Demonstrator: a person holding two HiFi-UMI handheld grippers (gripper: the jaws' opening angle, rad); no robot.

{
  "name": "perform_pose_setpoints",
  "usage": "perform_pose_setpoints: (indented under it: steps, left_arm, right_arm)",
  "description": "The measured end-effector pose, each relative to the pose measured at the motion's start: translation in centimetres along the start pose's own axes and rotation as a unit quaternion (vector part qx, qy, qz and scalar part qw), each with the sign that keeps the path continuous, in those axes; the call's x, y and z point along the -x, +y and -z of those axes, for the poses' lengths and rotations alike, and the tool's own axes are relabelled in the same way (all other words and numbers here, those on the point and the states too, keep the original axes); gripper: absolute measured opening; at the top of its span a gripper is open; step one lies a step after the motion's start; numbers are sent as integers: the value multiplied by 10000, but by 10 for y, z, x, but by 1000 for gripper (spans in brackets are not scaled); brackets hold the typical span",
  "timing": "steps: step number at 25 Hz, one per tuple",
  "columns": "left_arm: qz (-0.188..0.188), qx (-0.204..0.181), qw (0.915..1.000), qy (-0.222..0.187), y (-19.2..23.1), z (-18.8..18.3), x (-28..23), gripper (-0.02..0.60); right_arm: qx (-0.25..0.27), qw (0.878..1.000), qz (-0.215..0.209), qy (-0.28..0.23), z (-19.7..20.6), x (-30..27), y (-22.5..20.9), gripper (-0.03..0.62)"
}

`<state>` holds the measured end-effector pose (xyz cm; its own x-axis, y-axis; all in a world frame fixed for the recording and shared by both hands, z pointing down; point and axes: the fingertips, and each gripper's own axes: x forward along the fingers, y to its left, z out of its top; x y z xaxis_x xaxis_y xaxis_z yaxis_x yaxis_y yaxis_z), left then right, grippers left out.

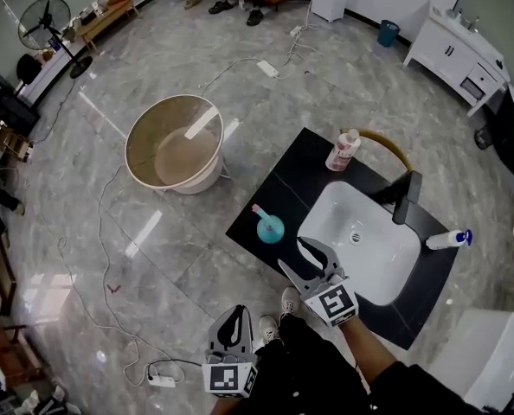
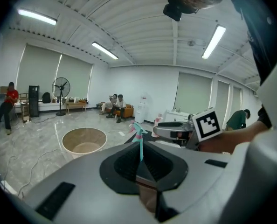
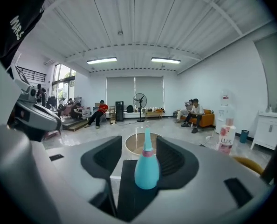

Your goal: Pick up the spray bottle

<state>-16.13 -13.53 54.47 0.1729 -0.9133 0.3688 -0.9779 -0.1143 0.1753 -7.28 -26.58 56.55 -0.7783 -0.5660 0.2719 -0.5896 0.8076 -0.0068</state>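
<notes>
A teal bottle [image 1: 270, 227] with a pink collar and a long nozzle stands on the black counter [image 1: 279, 184], left of the white sink [image 1: 387, 266]. A white spray bottle [image 1: 448, 239] with a blue head lies at the counter's right end. My right gripper [image 1: 293, 255] hovers over the counter's near edge, open and pointing at the teal bottle. In the right gripper view the teal bottle [image 3: 147, 169] stands just ahead, framed by the spread jaws of the right gripper [image 3: 138, 149], untouched. My left gripper [image 1: 237, 312] hangs lower left, off the counter. In its own view the left gripper [image 2: 145, 166] looks shut and empty.
A black faucet [image 1: 406, 197] rises behind the sink. A pink-labelled soap bottle [image 1: 343, 150] stands at the counter's far corner. A round beige tub [image 1: 175, 141] sits on the floor to the left. Cables and a power strip [image 1: 162, 379] lie on the tiles.
</notes>
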Motion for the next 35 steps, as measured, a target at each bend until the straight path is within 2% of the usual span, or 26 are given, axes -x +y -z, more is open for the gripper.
perform_pose_setpoints:
  steps: [8, 14, 15, 17, 21, 26, 35]
  left_arm:
    - [-392, 331, 9964, 670, 25, 38, -24, 28]
    - [-642, 529, 9914, 1006, 35, 58, -29, 28]
    - [-662, 540, 9909, 1036, 35, 60, -30, 28]
    - [-701, 538, 9904, 1061, 37, 62, -33, 28]
    - [-727, 479, 9916, 960, 40, 51, -34, 28]
    - [-689, 291, 9949, 679, 42, 25, -40, 28]
    - [-561, -24, 9984, 61, 44, -30, -40, 28]
  right_arm:
    - [293, 9978, -600, 39, 31, -94, -17, 225]
    - [451, 9961, -757, 79, 30, -123, -15, 222]
    - [462, 9961, -754, 60, 31, -125, -16, 204]
    - [493, 9961, -726, 38, 33, -129, -18, 114]
    - [534, 9962, -682, 88, 30, -130, -19, 114]
    - [457, 9974, -550, -65, 6, -110, -25, 117]
    - [143, 9993, 59, -337, -51, -24, -42, 117]
